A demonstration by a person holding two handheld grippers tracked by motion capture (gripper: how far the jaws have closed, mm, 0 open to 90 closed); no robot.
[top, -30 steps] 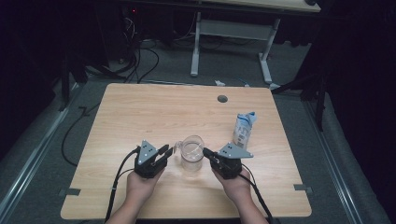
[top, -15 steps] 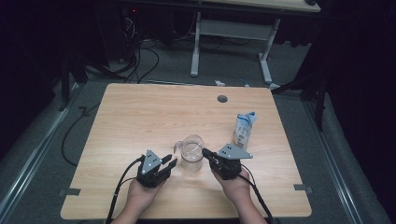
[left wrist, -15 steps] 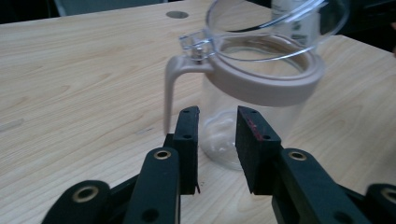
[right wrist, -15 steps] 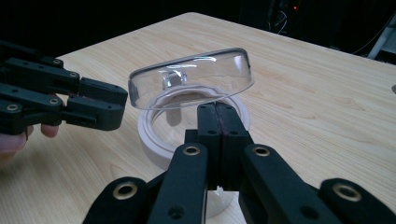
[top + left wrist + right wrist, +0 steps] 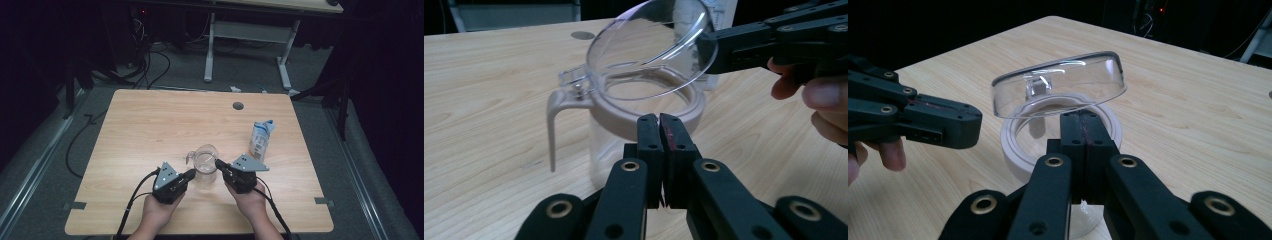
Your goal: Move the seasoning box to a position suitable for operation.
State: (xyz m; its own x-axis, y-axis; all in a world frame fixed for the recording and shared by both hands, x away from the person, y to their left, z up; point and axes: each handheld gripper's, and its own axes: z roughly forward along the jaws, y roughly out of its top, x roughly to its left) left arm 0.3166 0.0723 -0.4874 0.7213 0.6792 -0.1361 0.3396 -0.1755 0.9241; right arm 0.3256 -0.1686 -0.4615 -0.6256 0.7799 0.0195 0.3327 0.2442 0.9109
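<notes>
Jug [image 5: 205, 165] upright near the desk's [image 5: 150, 130] front edge, handle pointing left, lid [image 5: 649, 47] tilted up. Your left gripper [image 5: 189, 174] has pulled back; both grippers' jaws together, right gripper [image 5: 218, 163] at the lid.

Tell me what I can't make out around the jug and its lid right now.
- Whether the right gripper grips the clear lid or just touches it: left gripper view, contact hidden behind the lid's rim.
- Jug contents: right gripper view, jaws cover its body.
- Carton print: high view, too small.
</notes>
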